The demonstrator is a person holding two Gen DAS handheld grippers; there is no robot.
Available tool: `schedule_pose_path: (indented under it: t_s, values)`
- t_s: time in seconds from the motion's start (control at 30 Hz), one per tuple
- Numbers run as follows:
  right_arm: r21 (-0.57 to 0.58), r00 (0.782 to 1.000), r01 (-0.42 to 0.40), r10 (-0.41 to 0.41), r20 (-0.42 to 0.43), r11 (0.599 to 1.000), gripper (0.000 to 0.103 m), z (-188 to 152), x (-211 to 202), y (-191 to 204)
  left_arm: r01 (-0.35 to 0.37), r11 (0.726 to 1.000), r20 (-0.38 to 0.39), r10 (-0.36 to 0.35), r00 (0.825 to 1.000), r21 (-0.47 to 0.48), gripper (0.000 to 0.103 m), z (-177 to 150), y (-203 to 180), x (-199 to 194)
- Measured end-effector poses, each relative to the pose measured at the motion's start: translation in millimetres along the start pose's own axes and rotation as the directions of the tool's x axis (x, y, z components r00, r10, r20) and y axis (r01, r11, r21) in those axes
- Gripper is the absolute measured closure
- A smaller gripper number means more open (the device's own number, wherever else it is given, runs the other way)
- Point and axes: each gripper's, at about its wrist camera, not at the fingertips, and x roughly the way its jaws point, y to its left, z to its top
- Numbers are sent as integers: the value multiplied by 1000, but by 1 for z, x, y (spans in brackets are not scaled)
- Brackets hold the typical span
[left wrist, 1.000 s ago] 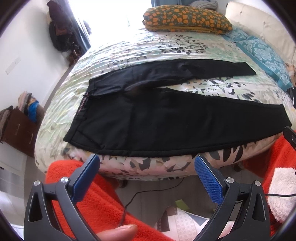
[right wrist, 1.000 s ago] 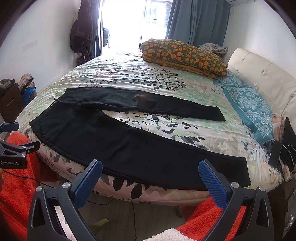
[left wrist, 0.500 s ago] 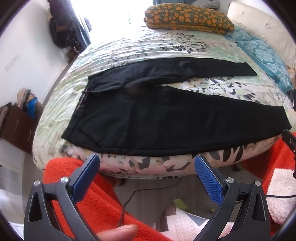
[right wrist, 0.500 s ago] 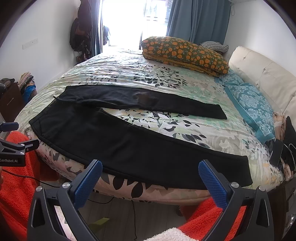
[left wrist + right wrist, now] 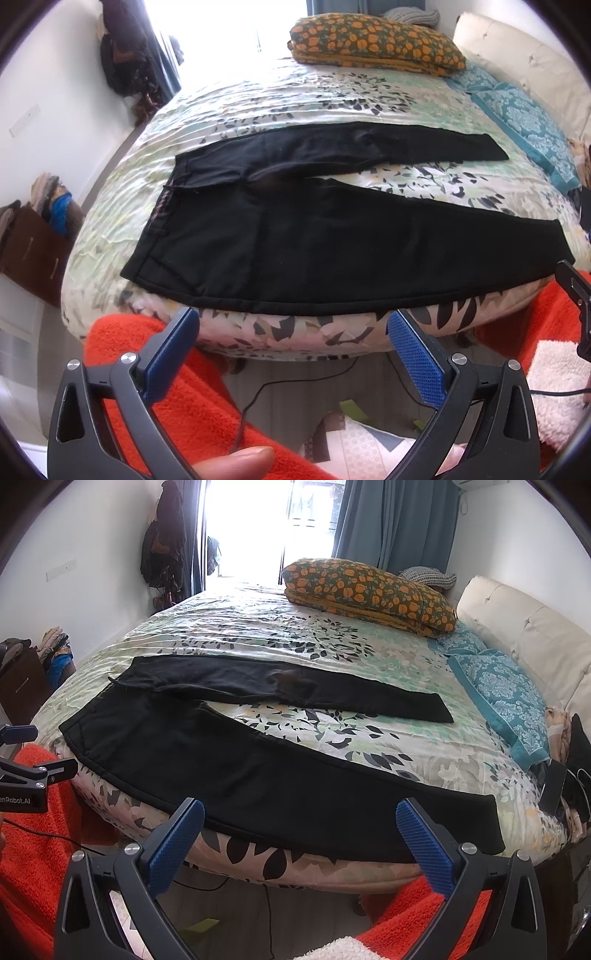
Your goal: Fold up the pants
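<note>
Black pants (image 5: 332,243) lie flat on the bed, waist at the left, both legs spread apart toward the right; they also show in the right wrist view (image 5: 258,768). The near leg runs along the bed's front edge. My left gripper (image 5: 293,345) is open and empty, just below the bed edge near the waist and thigh. My right gripper (image 5: 299,834) is open and empty, in front of the near leg's lower part. The left gripper also shows at the left edge of the right wrist view (image 5: 26,753).
The bed (image 5: 332,642) has a leaf-print cover. An orange-flowered pillow (image 5: 369,590) and teal pillows (image 5: 506,686) lie at the far and right sides. Red fabric (image 5: 177,387) and a cable (image 5: 258,391) are on the floor below. A brown cabinet (image 5: 29,243) stands left.
Both grippers have edged slightly closer to the bed; the pants sit a little lower and larger in the left wrist view. The jaws stay open.
</note>
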Motion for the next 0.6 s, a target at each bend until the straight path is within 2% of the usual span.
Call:
schedule_pose_path:
  t_s: [0.23,0.47,0.6]
  values:
    - [-26,1000,-7,7,0,1000,0,3,2,3,30,999,7,-31,1000,13,1,0,-5,-2]
    - [-61,1000,-17,17,2,998,0,2,2,9,7,1000,-7,-7,1000,19,1,-1,-6,1]
    - [-56,1000,-17,17,4,998,0,1,3,10,17,1000,-8,-17,1000,15,1,-1,-5,2]
